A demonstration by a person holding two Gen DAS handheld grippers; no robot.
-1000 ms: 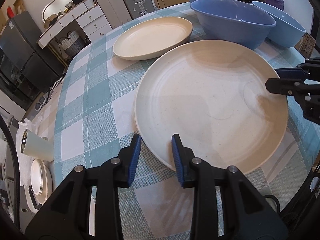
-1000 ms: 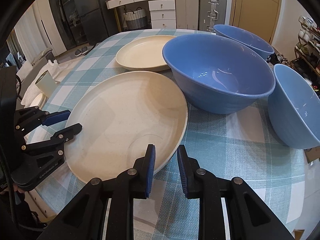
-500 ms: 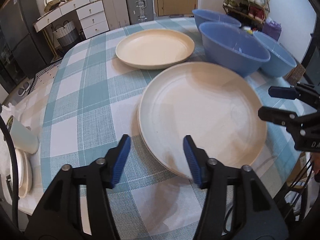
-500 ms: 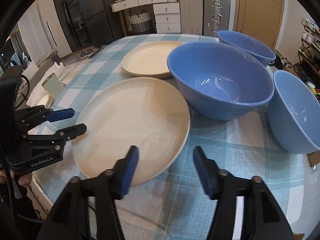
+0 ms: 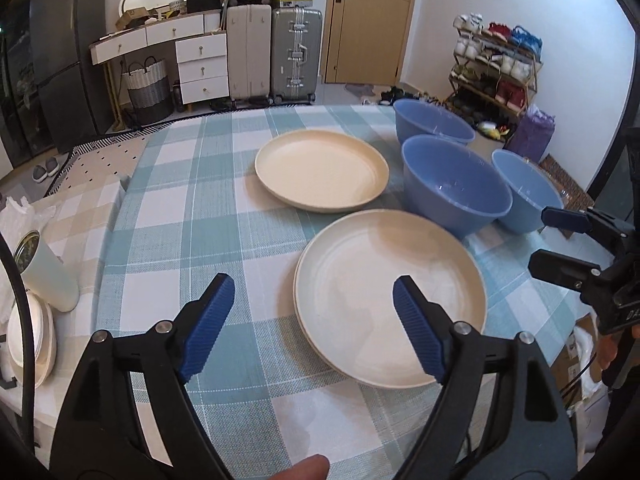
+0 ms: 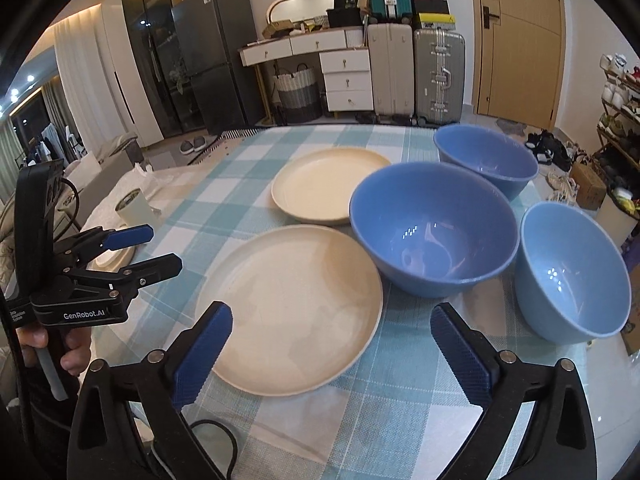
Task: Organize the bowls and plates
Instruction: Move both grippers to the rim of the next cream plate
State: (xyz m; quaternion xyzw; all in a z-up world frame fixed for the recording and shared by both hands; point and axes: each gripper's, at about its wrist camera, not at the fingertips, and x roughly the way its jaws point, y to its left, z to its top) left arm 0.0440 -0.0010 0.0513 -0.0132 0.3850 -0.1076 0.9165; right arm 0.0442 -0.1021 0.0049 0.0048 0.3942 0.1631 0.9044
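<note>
Hovering with left claw (image 5: 308, 300) and right claw (image 6: 332, 340) both spread wide and empty over the stacked cream plates (image 6: 288, 308) lying near the desk (image 5: 192, 208) edge, likely calling next for nesting the three blue bowls (image 6: 432, 228) alongside.
</note>
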